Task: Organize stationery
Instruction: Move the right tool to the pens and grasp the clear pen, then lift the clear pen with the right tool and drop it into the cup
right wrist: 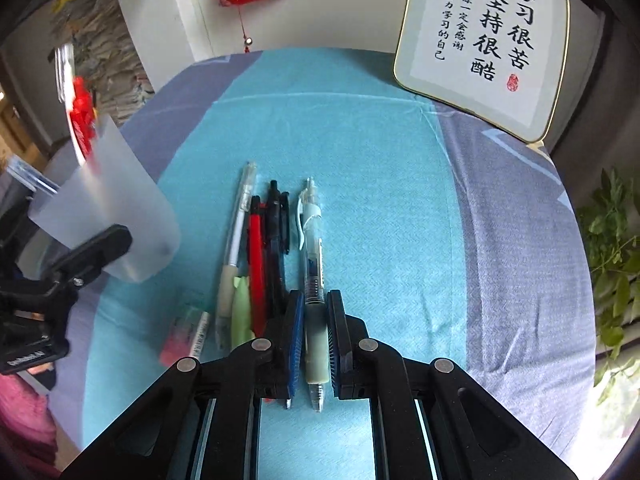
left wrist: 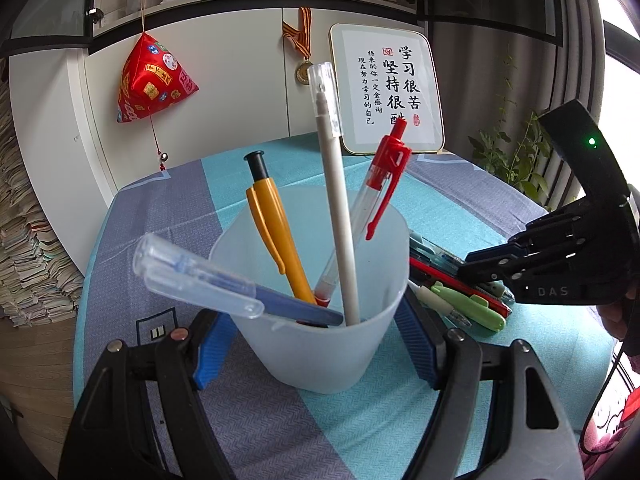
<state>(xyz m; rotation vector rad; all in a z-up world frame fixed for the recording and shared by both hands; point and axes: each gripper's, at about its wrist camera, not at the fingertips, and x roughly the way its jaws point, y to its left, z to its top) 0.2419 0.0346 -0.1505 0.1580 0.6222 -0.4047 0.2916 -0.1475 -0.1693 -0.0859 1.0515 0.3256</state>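
Observation:
My left gripper (left wrist: 316, 348) is shut on a frosted plastic cup (left wrist: 320, 344) and holds it tilted above the cloth. The cup holds several pens: an orange one (left wrist: 272, 224), a white one (left wrist: 336, 200), a red-capped one (left wrist: 380, 196) and a blue one with a clear cap (left wrist: 208, 280). My right gripper (right wrist: 314, 340) is shut on the grip of a clear gel pen (right wrist: 314, 272) that lies on the turquoise cloth. A row of loose pens (right wrist: 260, 256) lies just left of it. The cup also shows in the right wrist view (right wrist: 120, 216), at the left.
The table (right wrist: 380, 152) carries a turquoise and grey-blue cloth. A framed calligraphy sign (right wrist: 488, 40) leans at the back right. A pink eraser (right wrist: 180, 336) lies near the pens. A red hanging ornament (left wrist: 148, 80) and a medal (left wrist: 304, 68) hang on the cabinet. A plant (right wrist: 616, 240) stands right.

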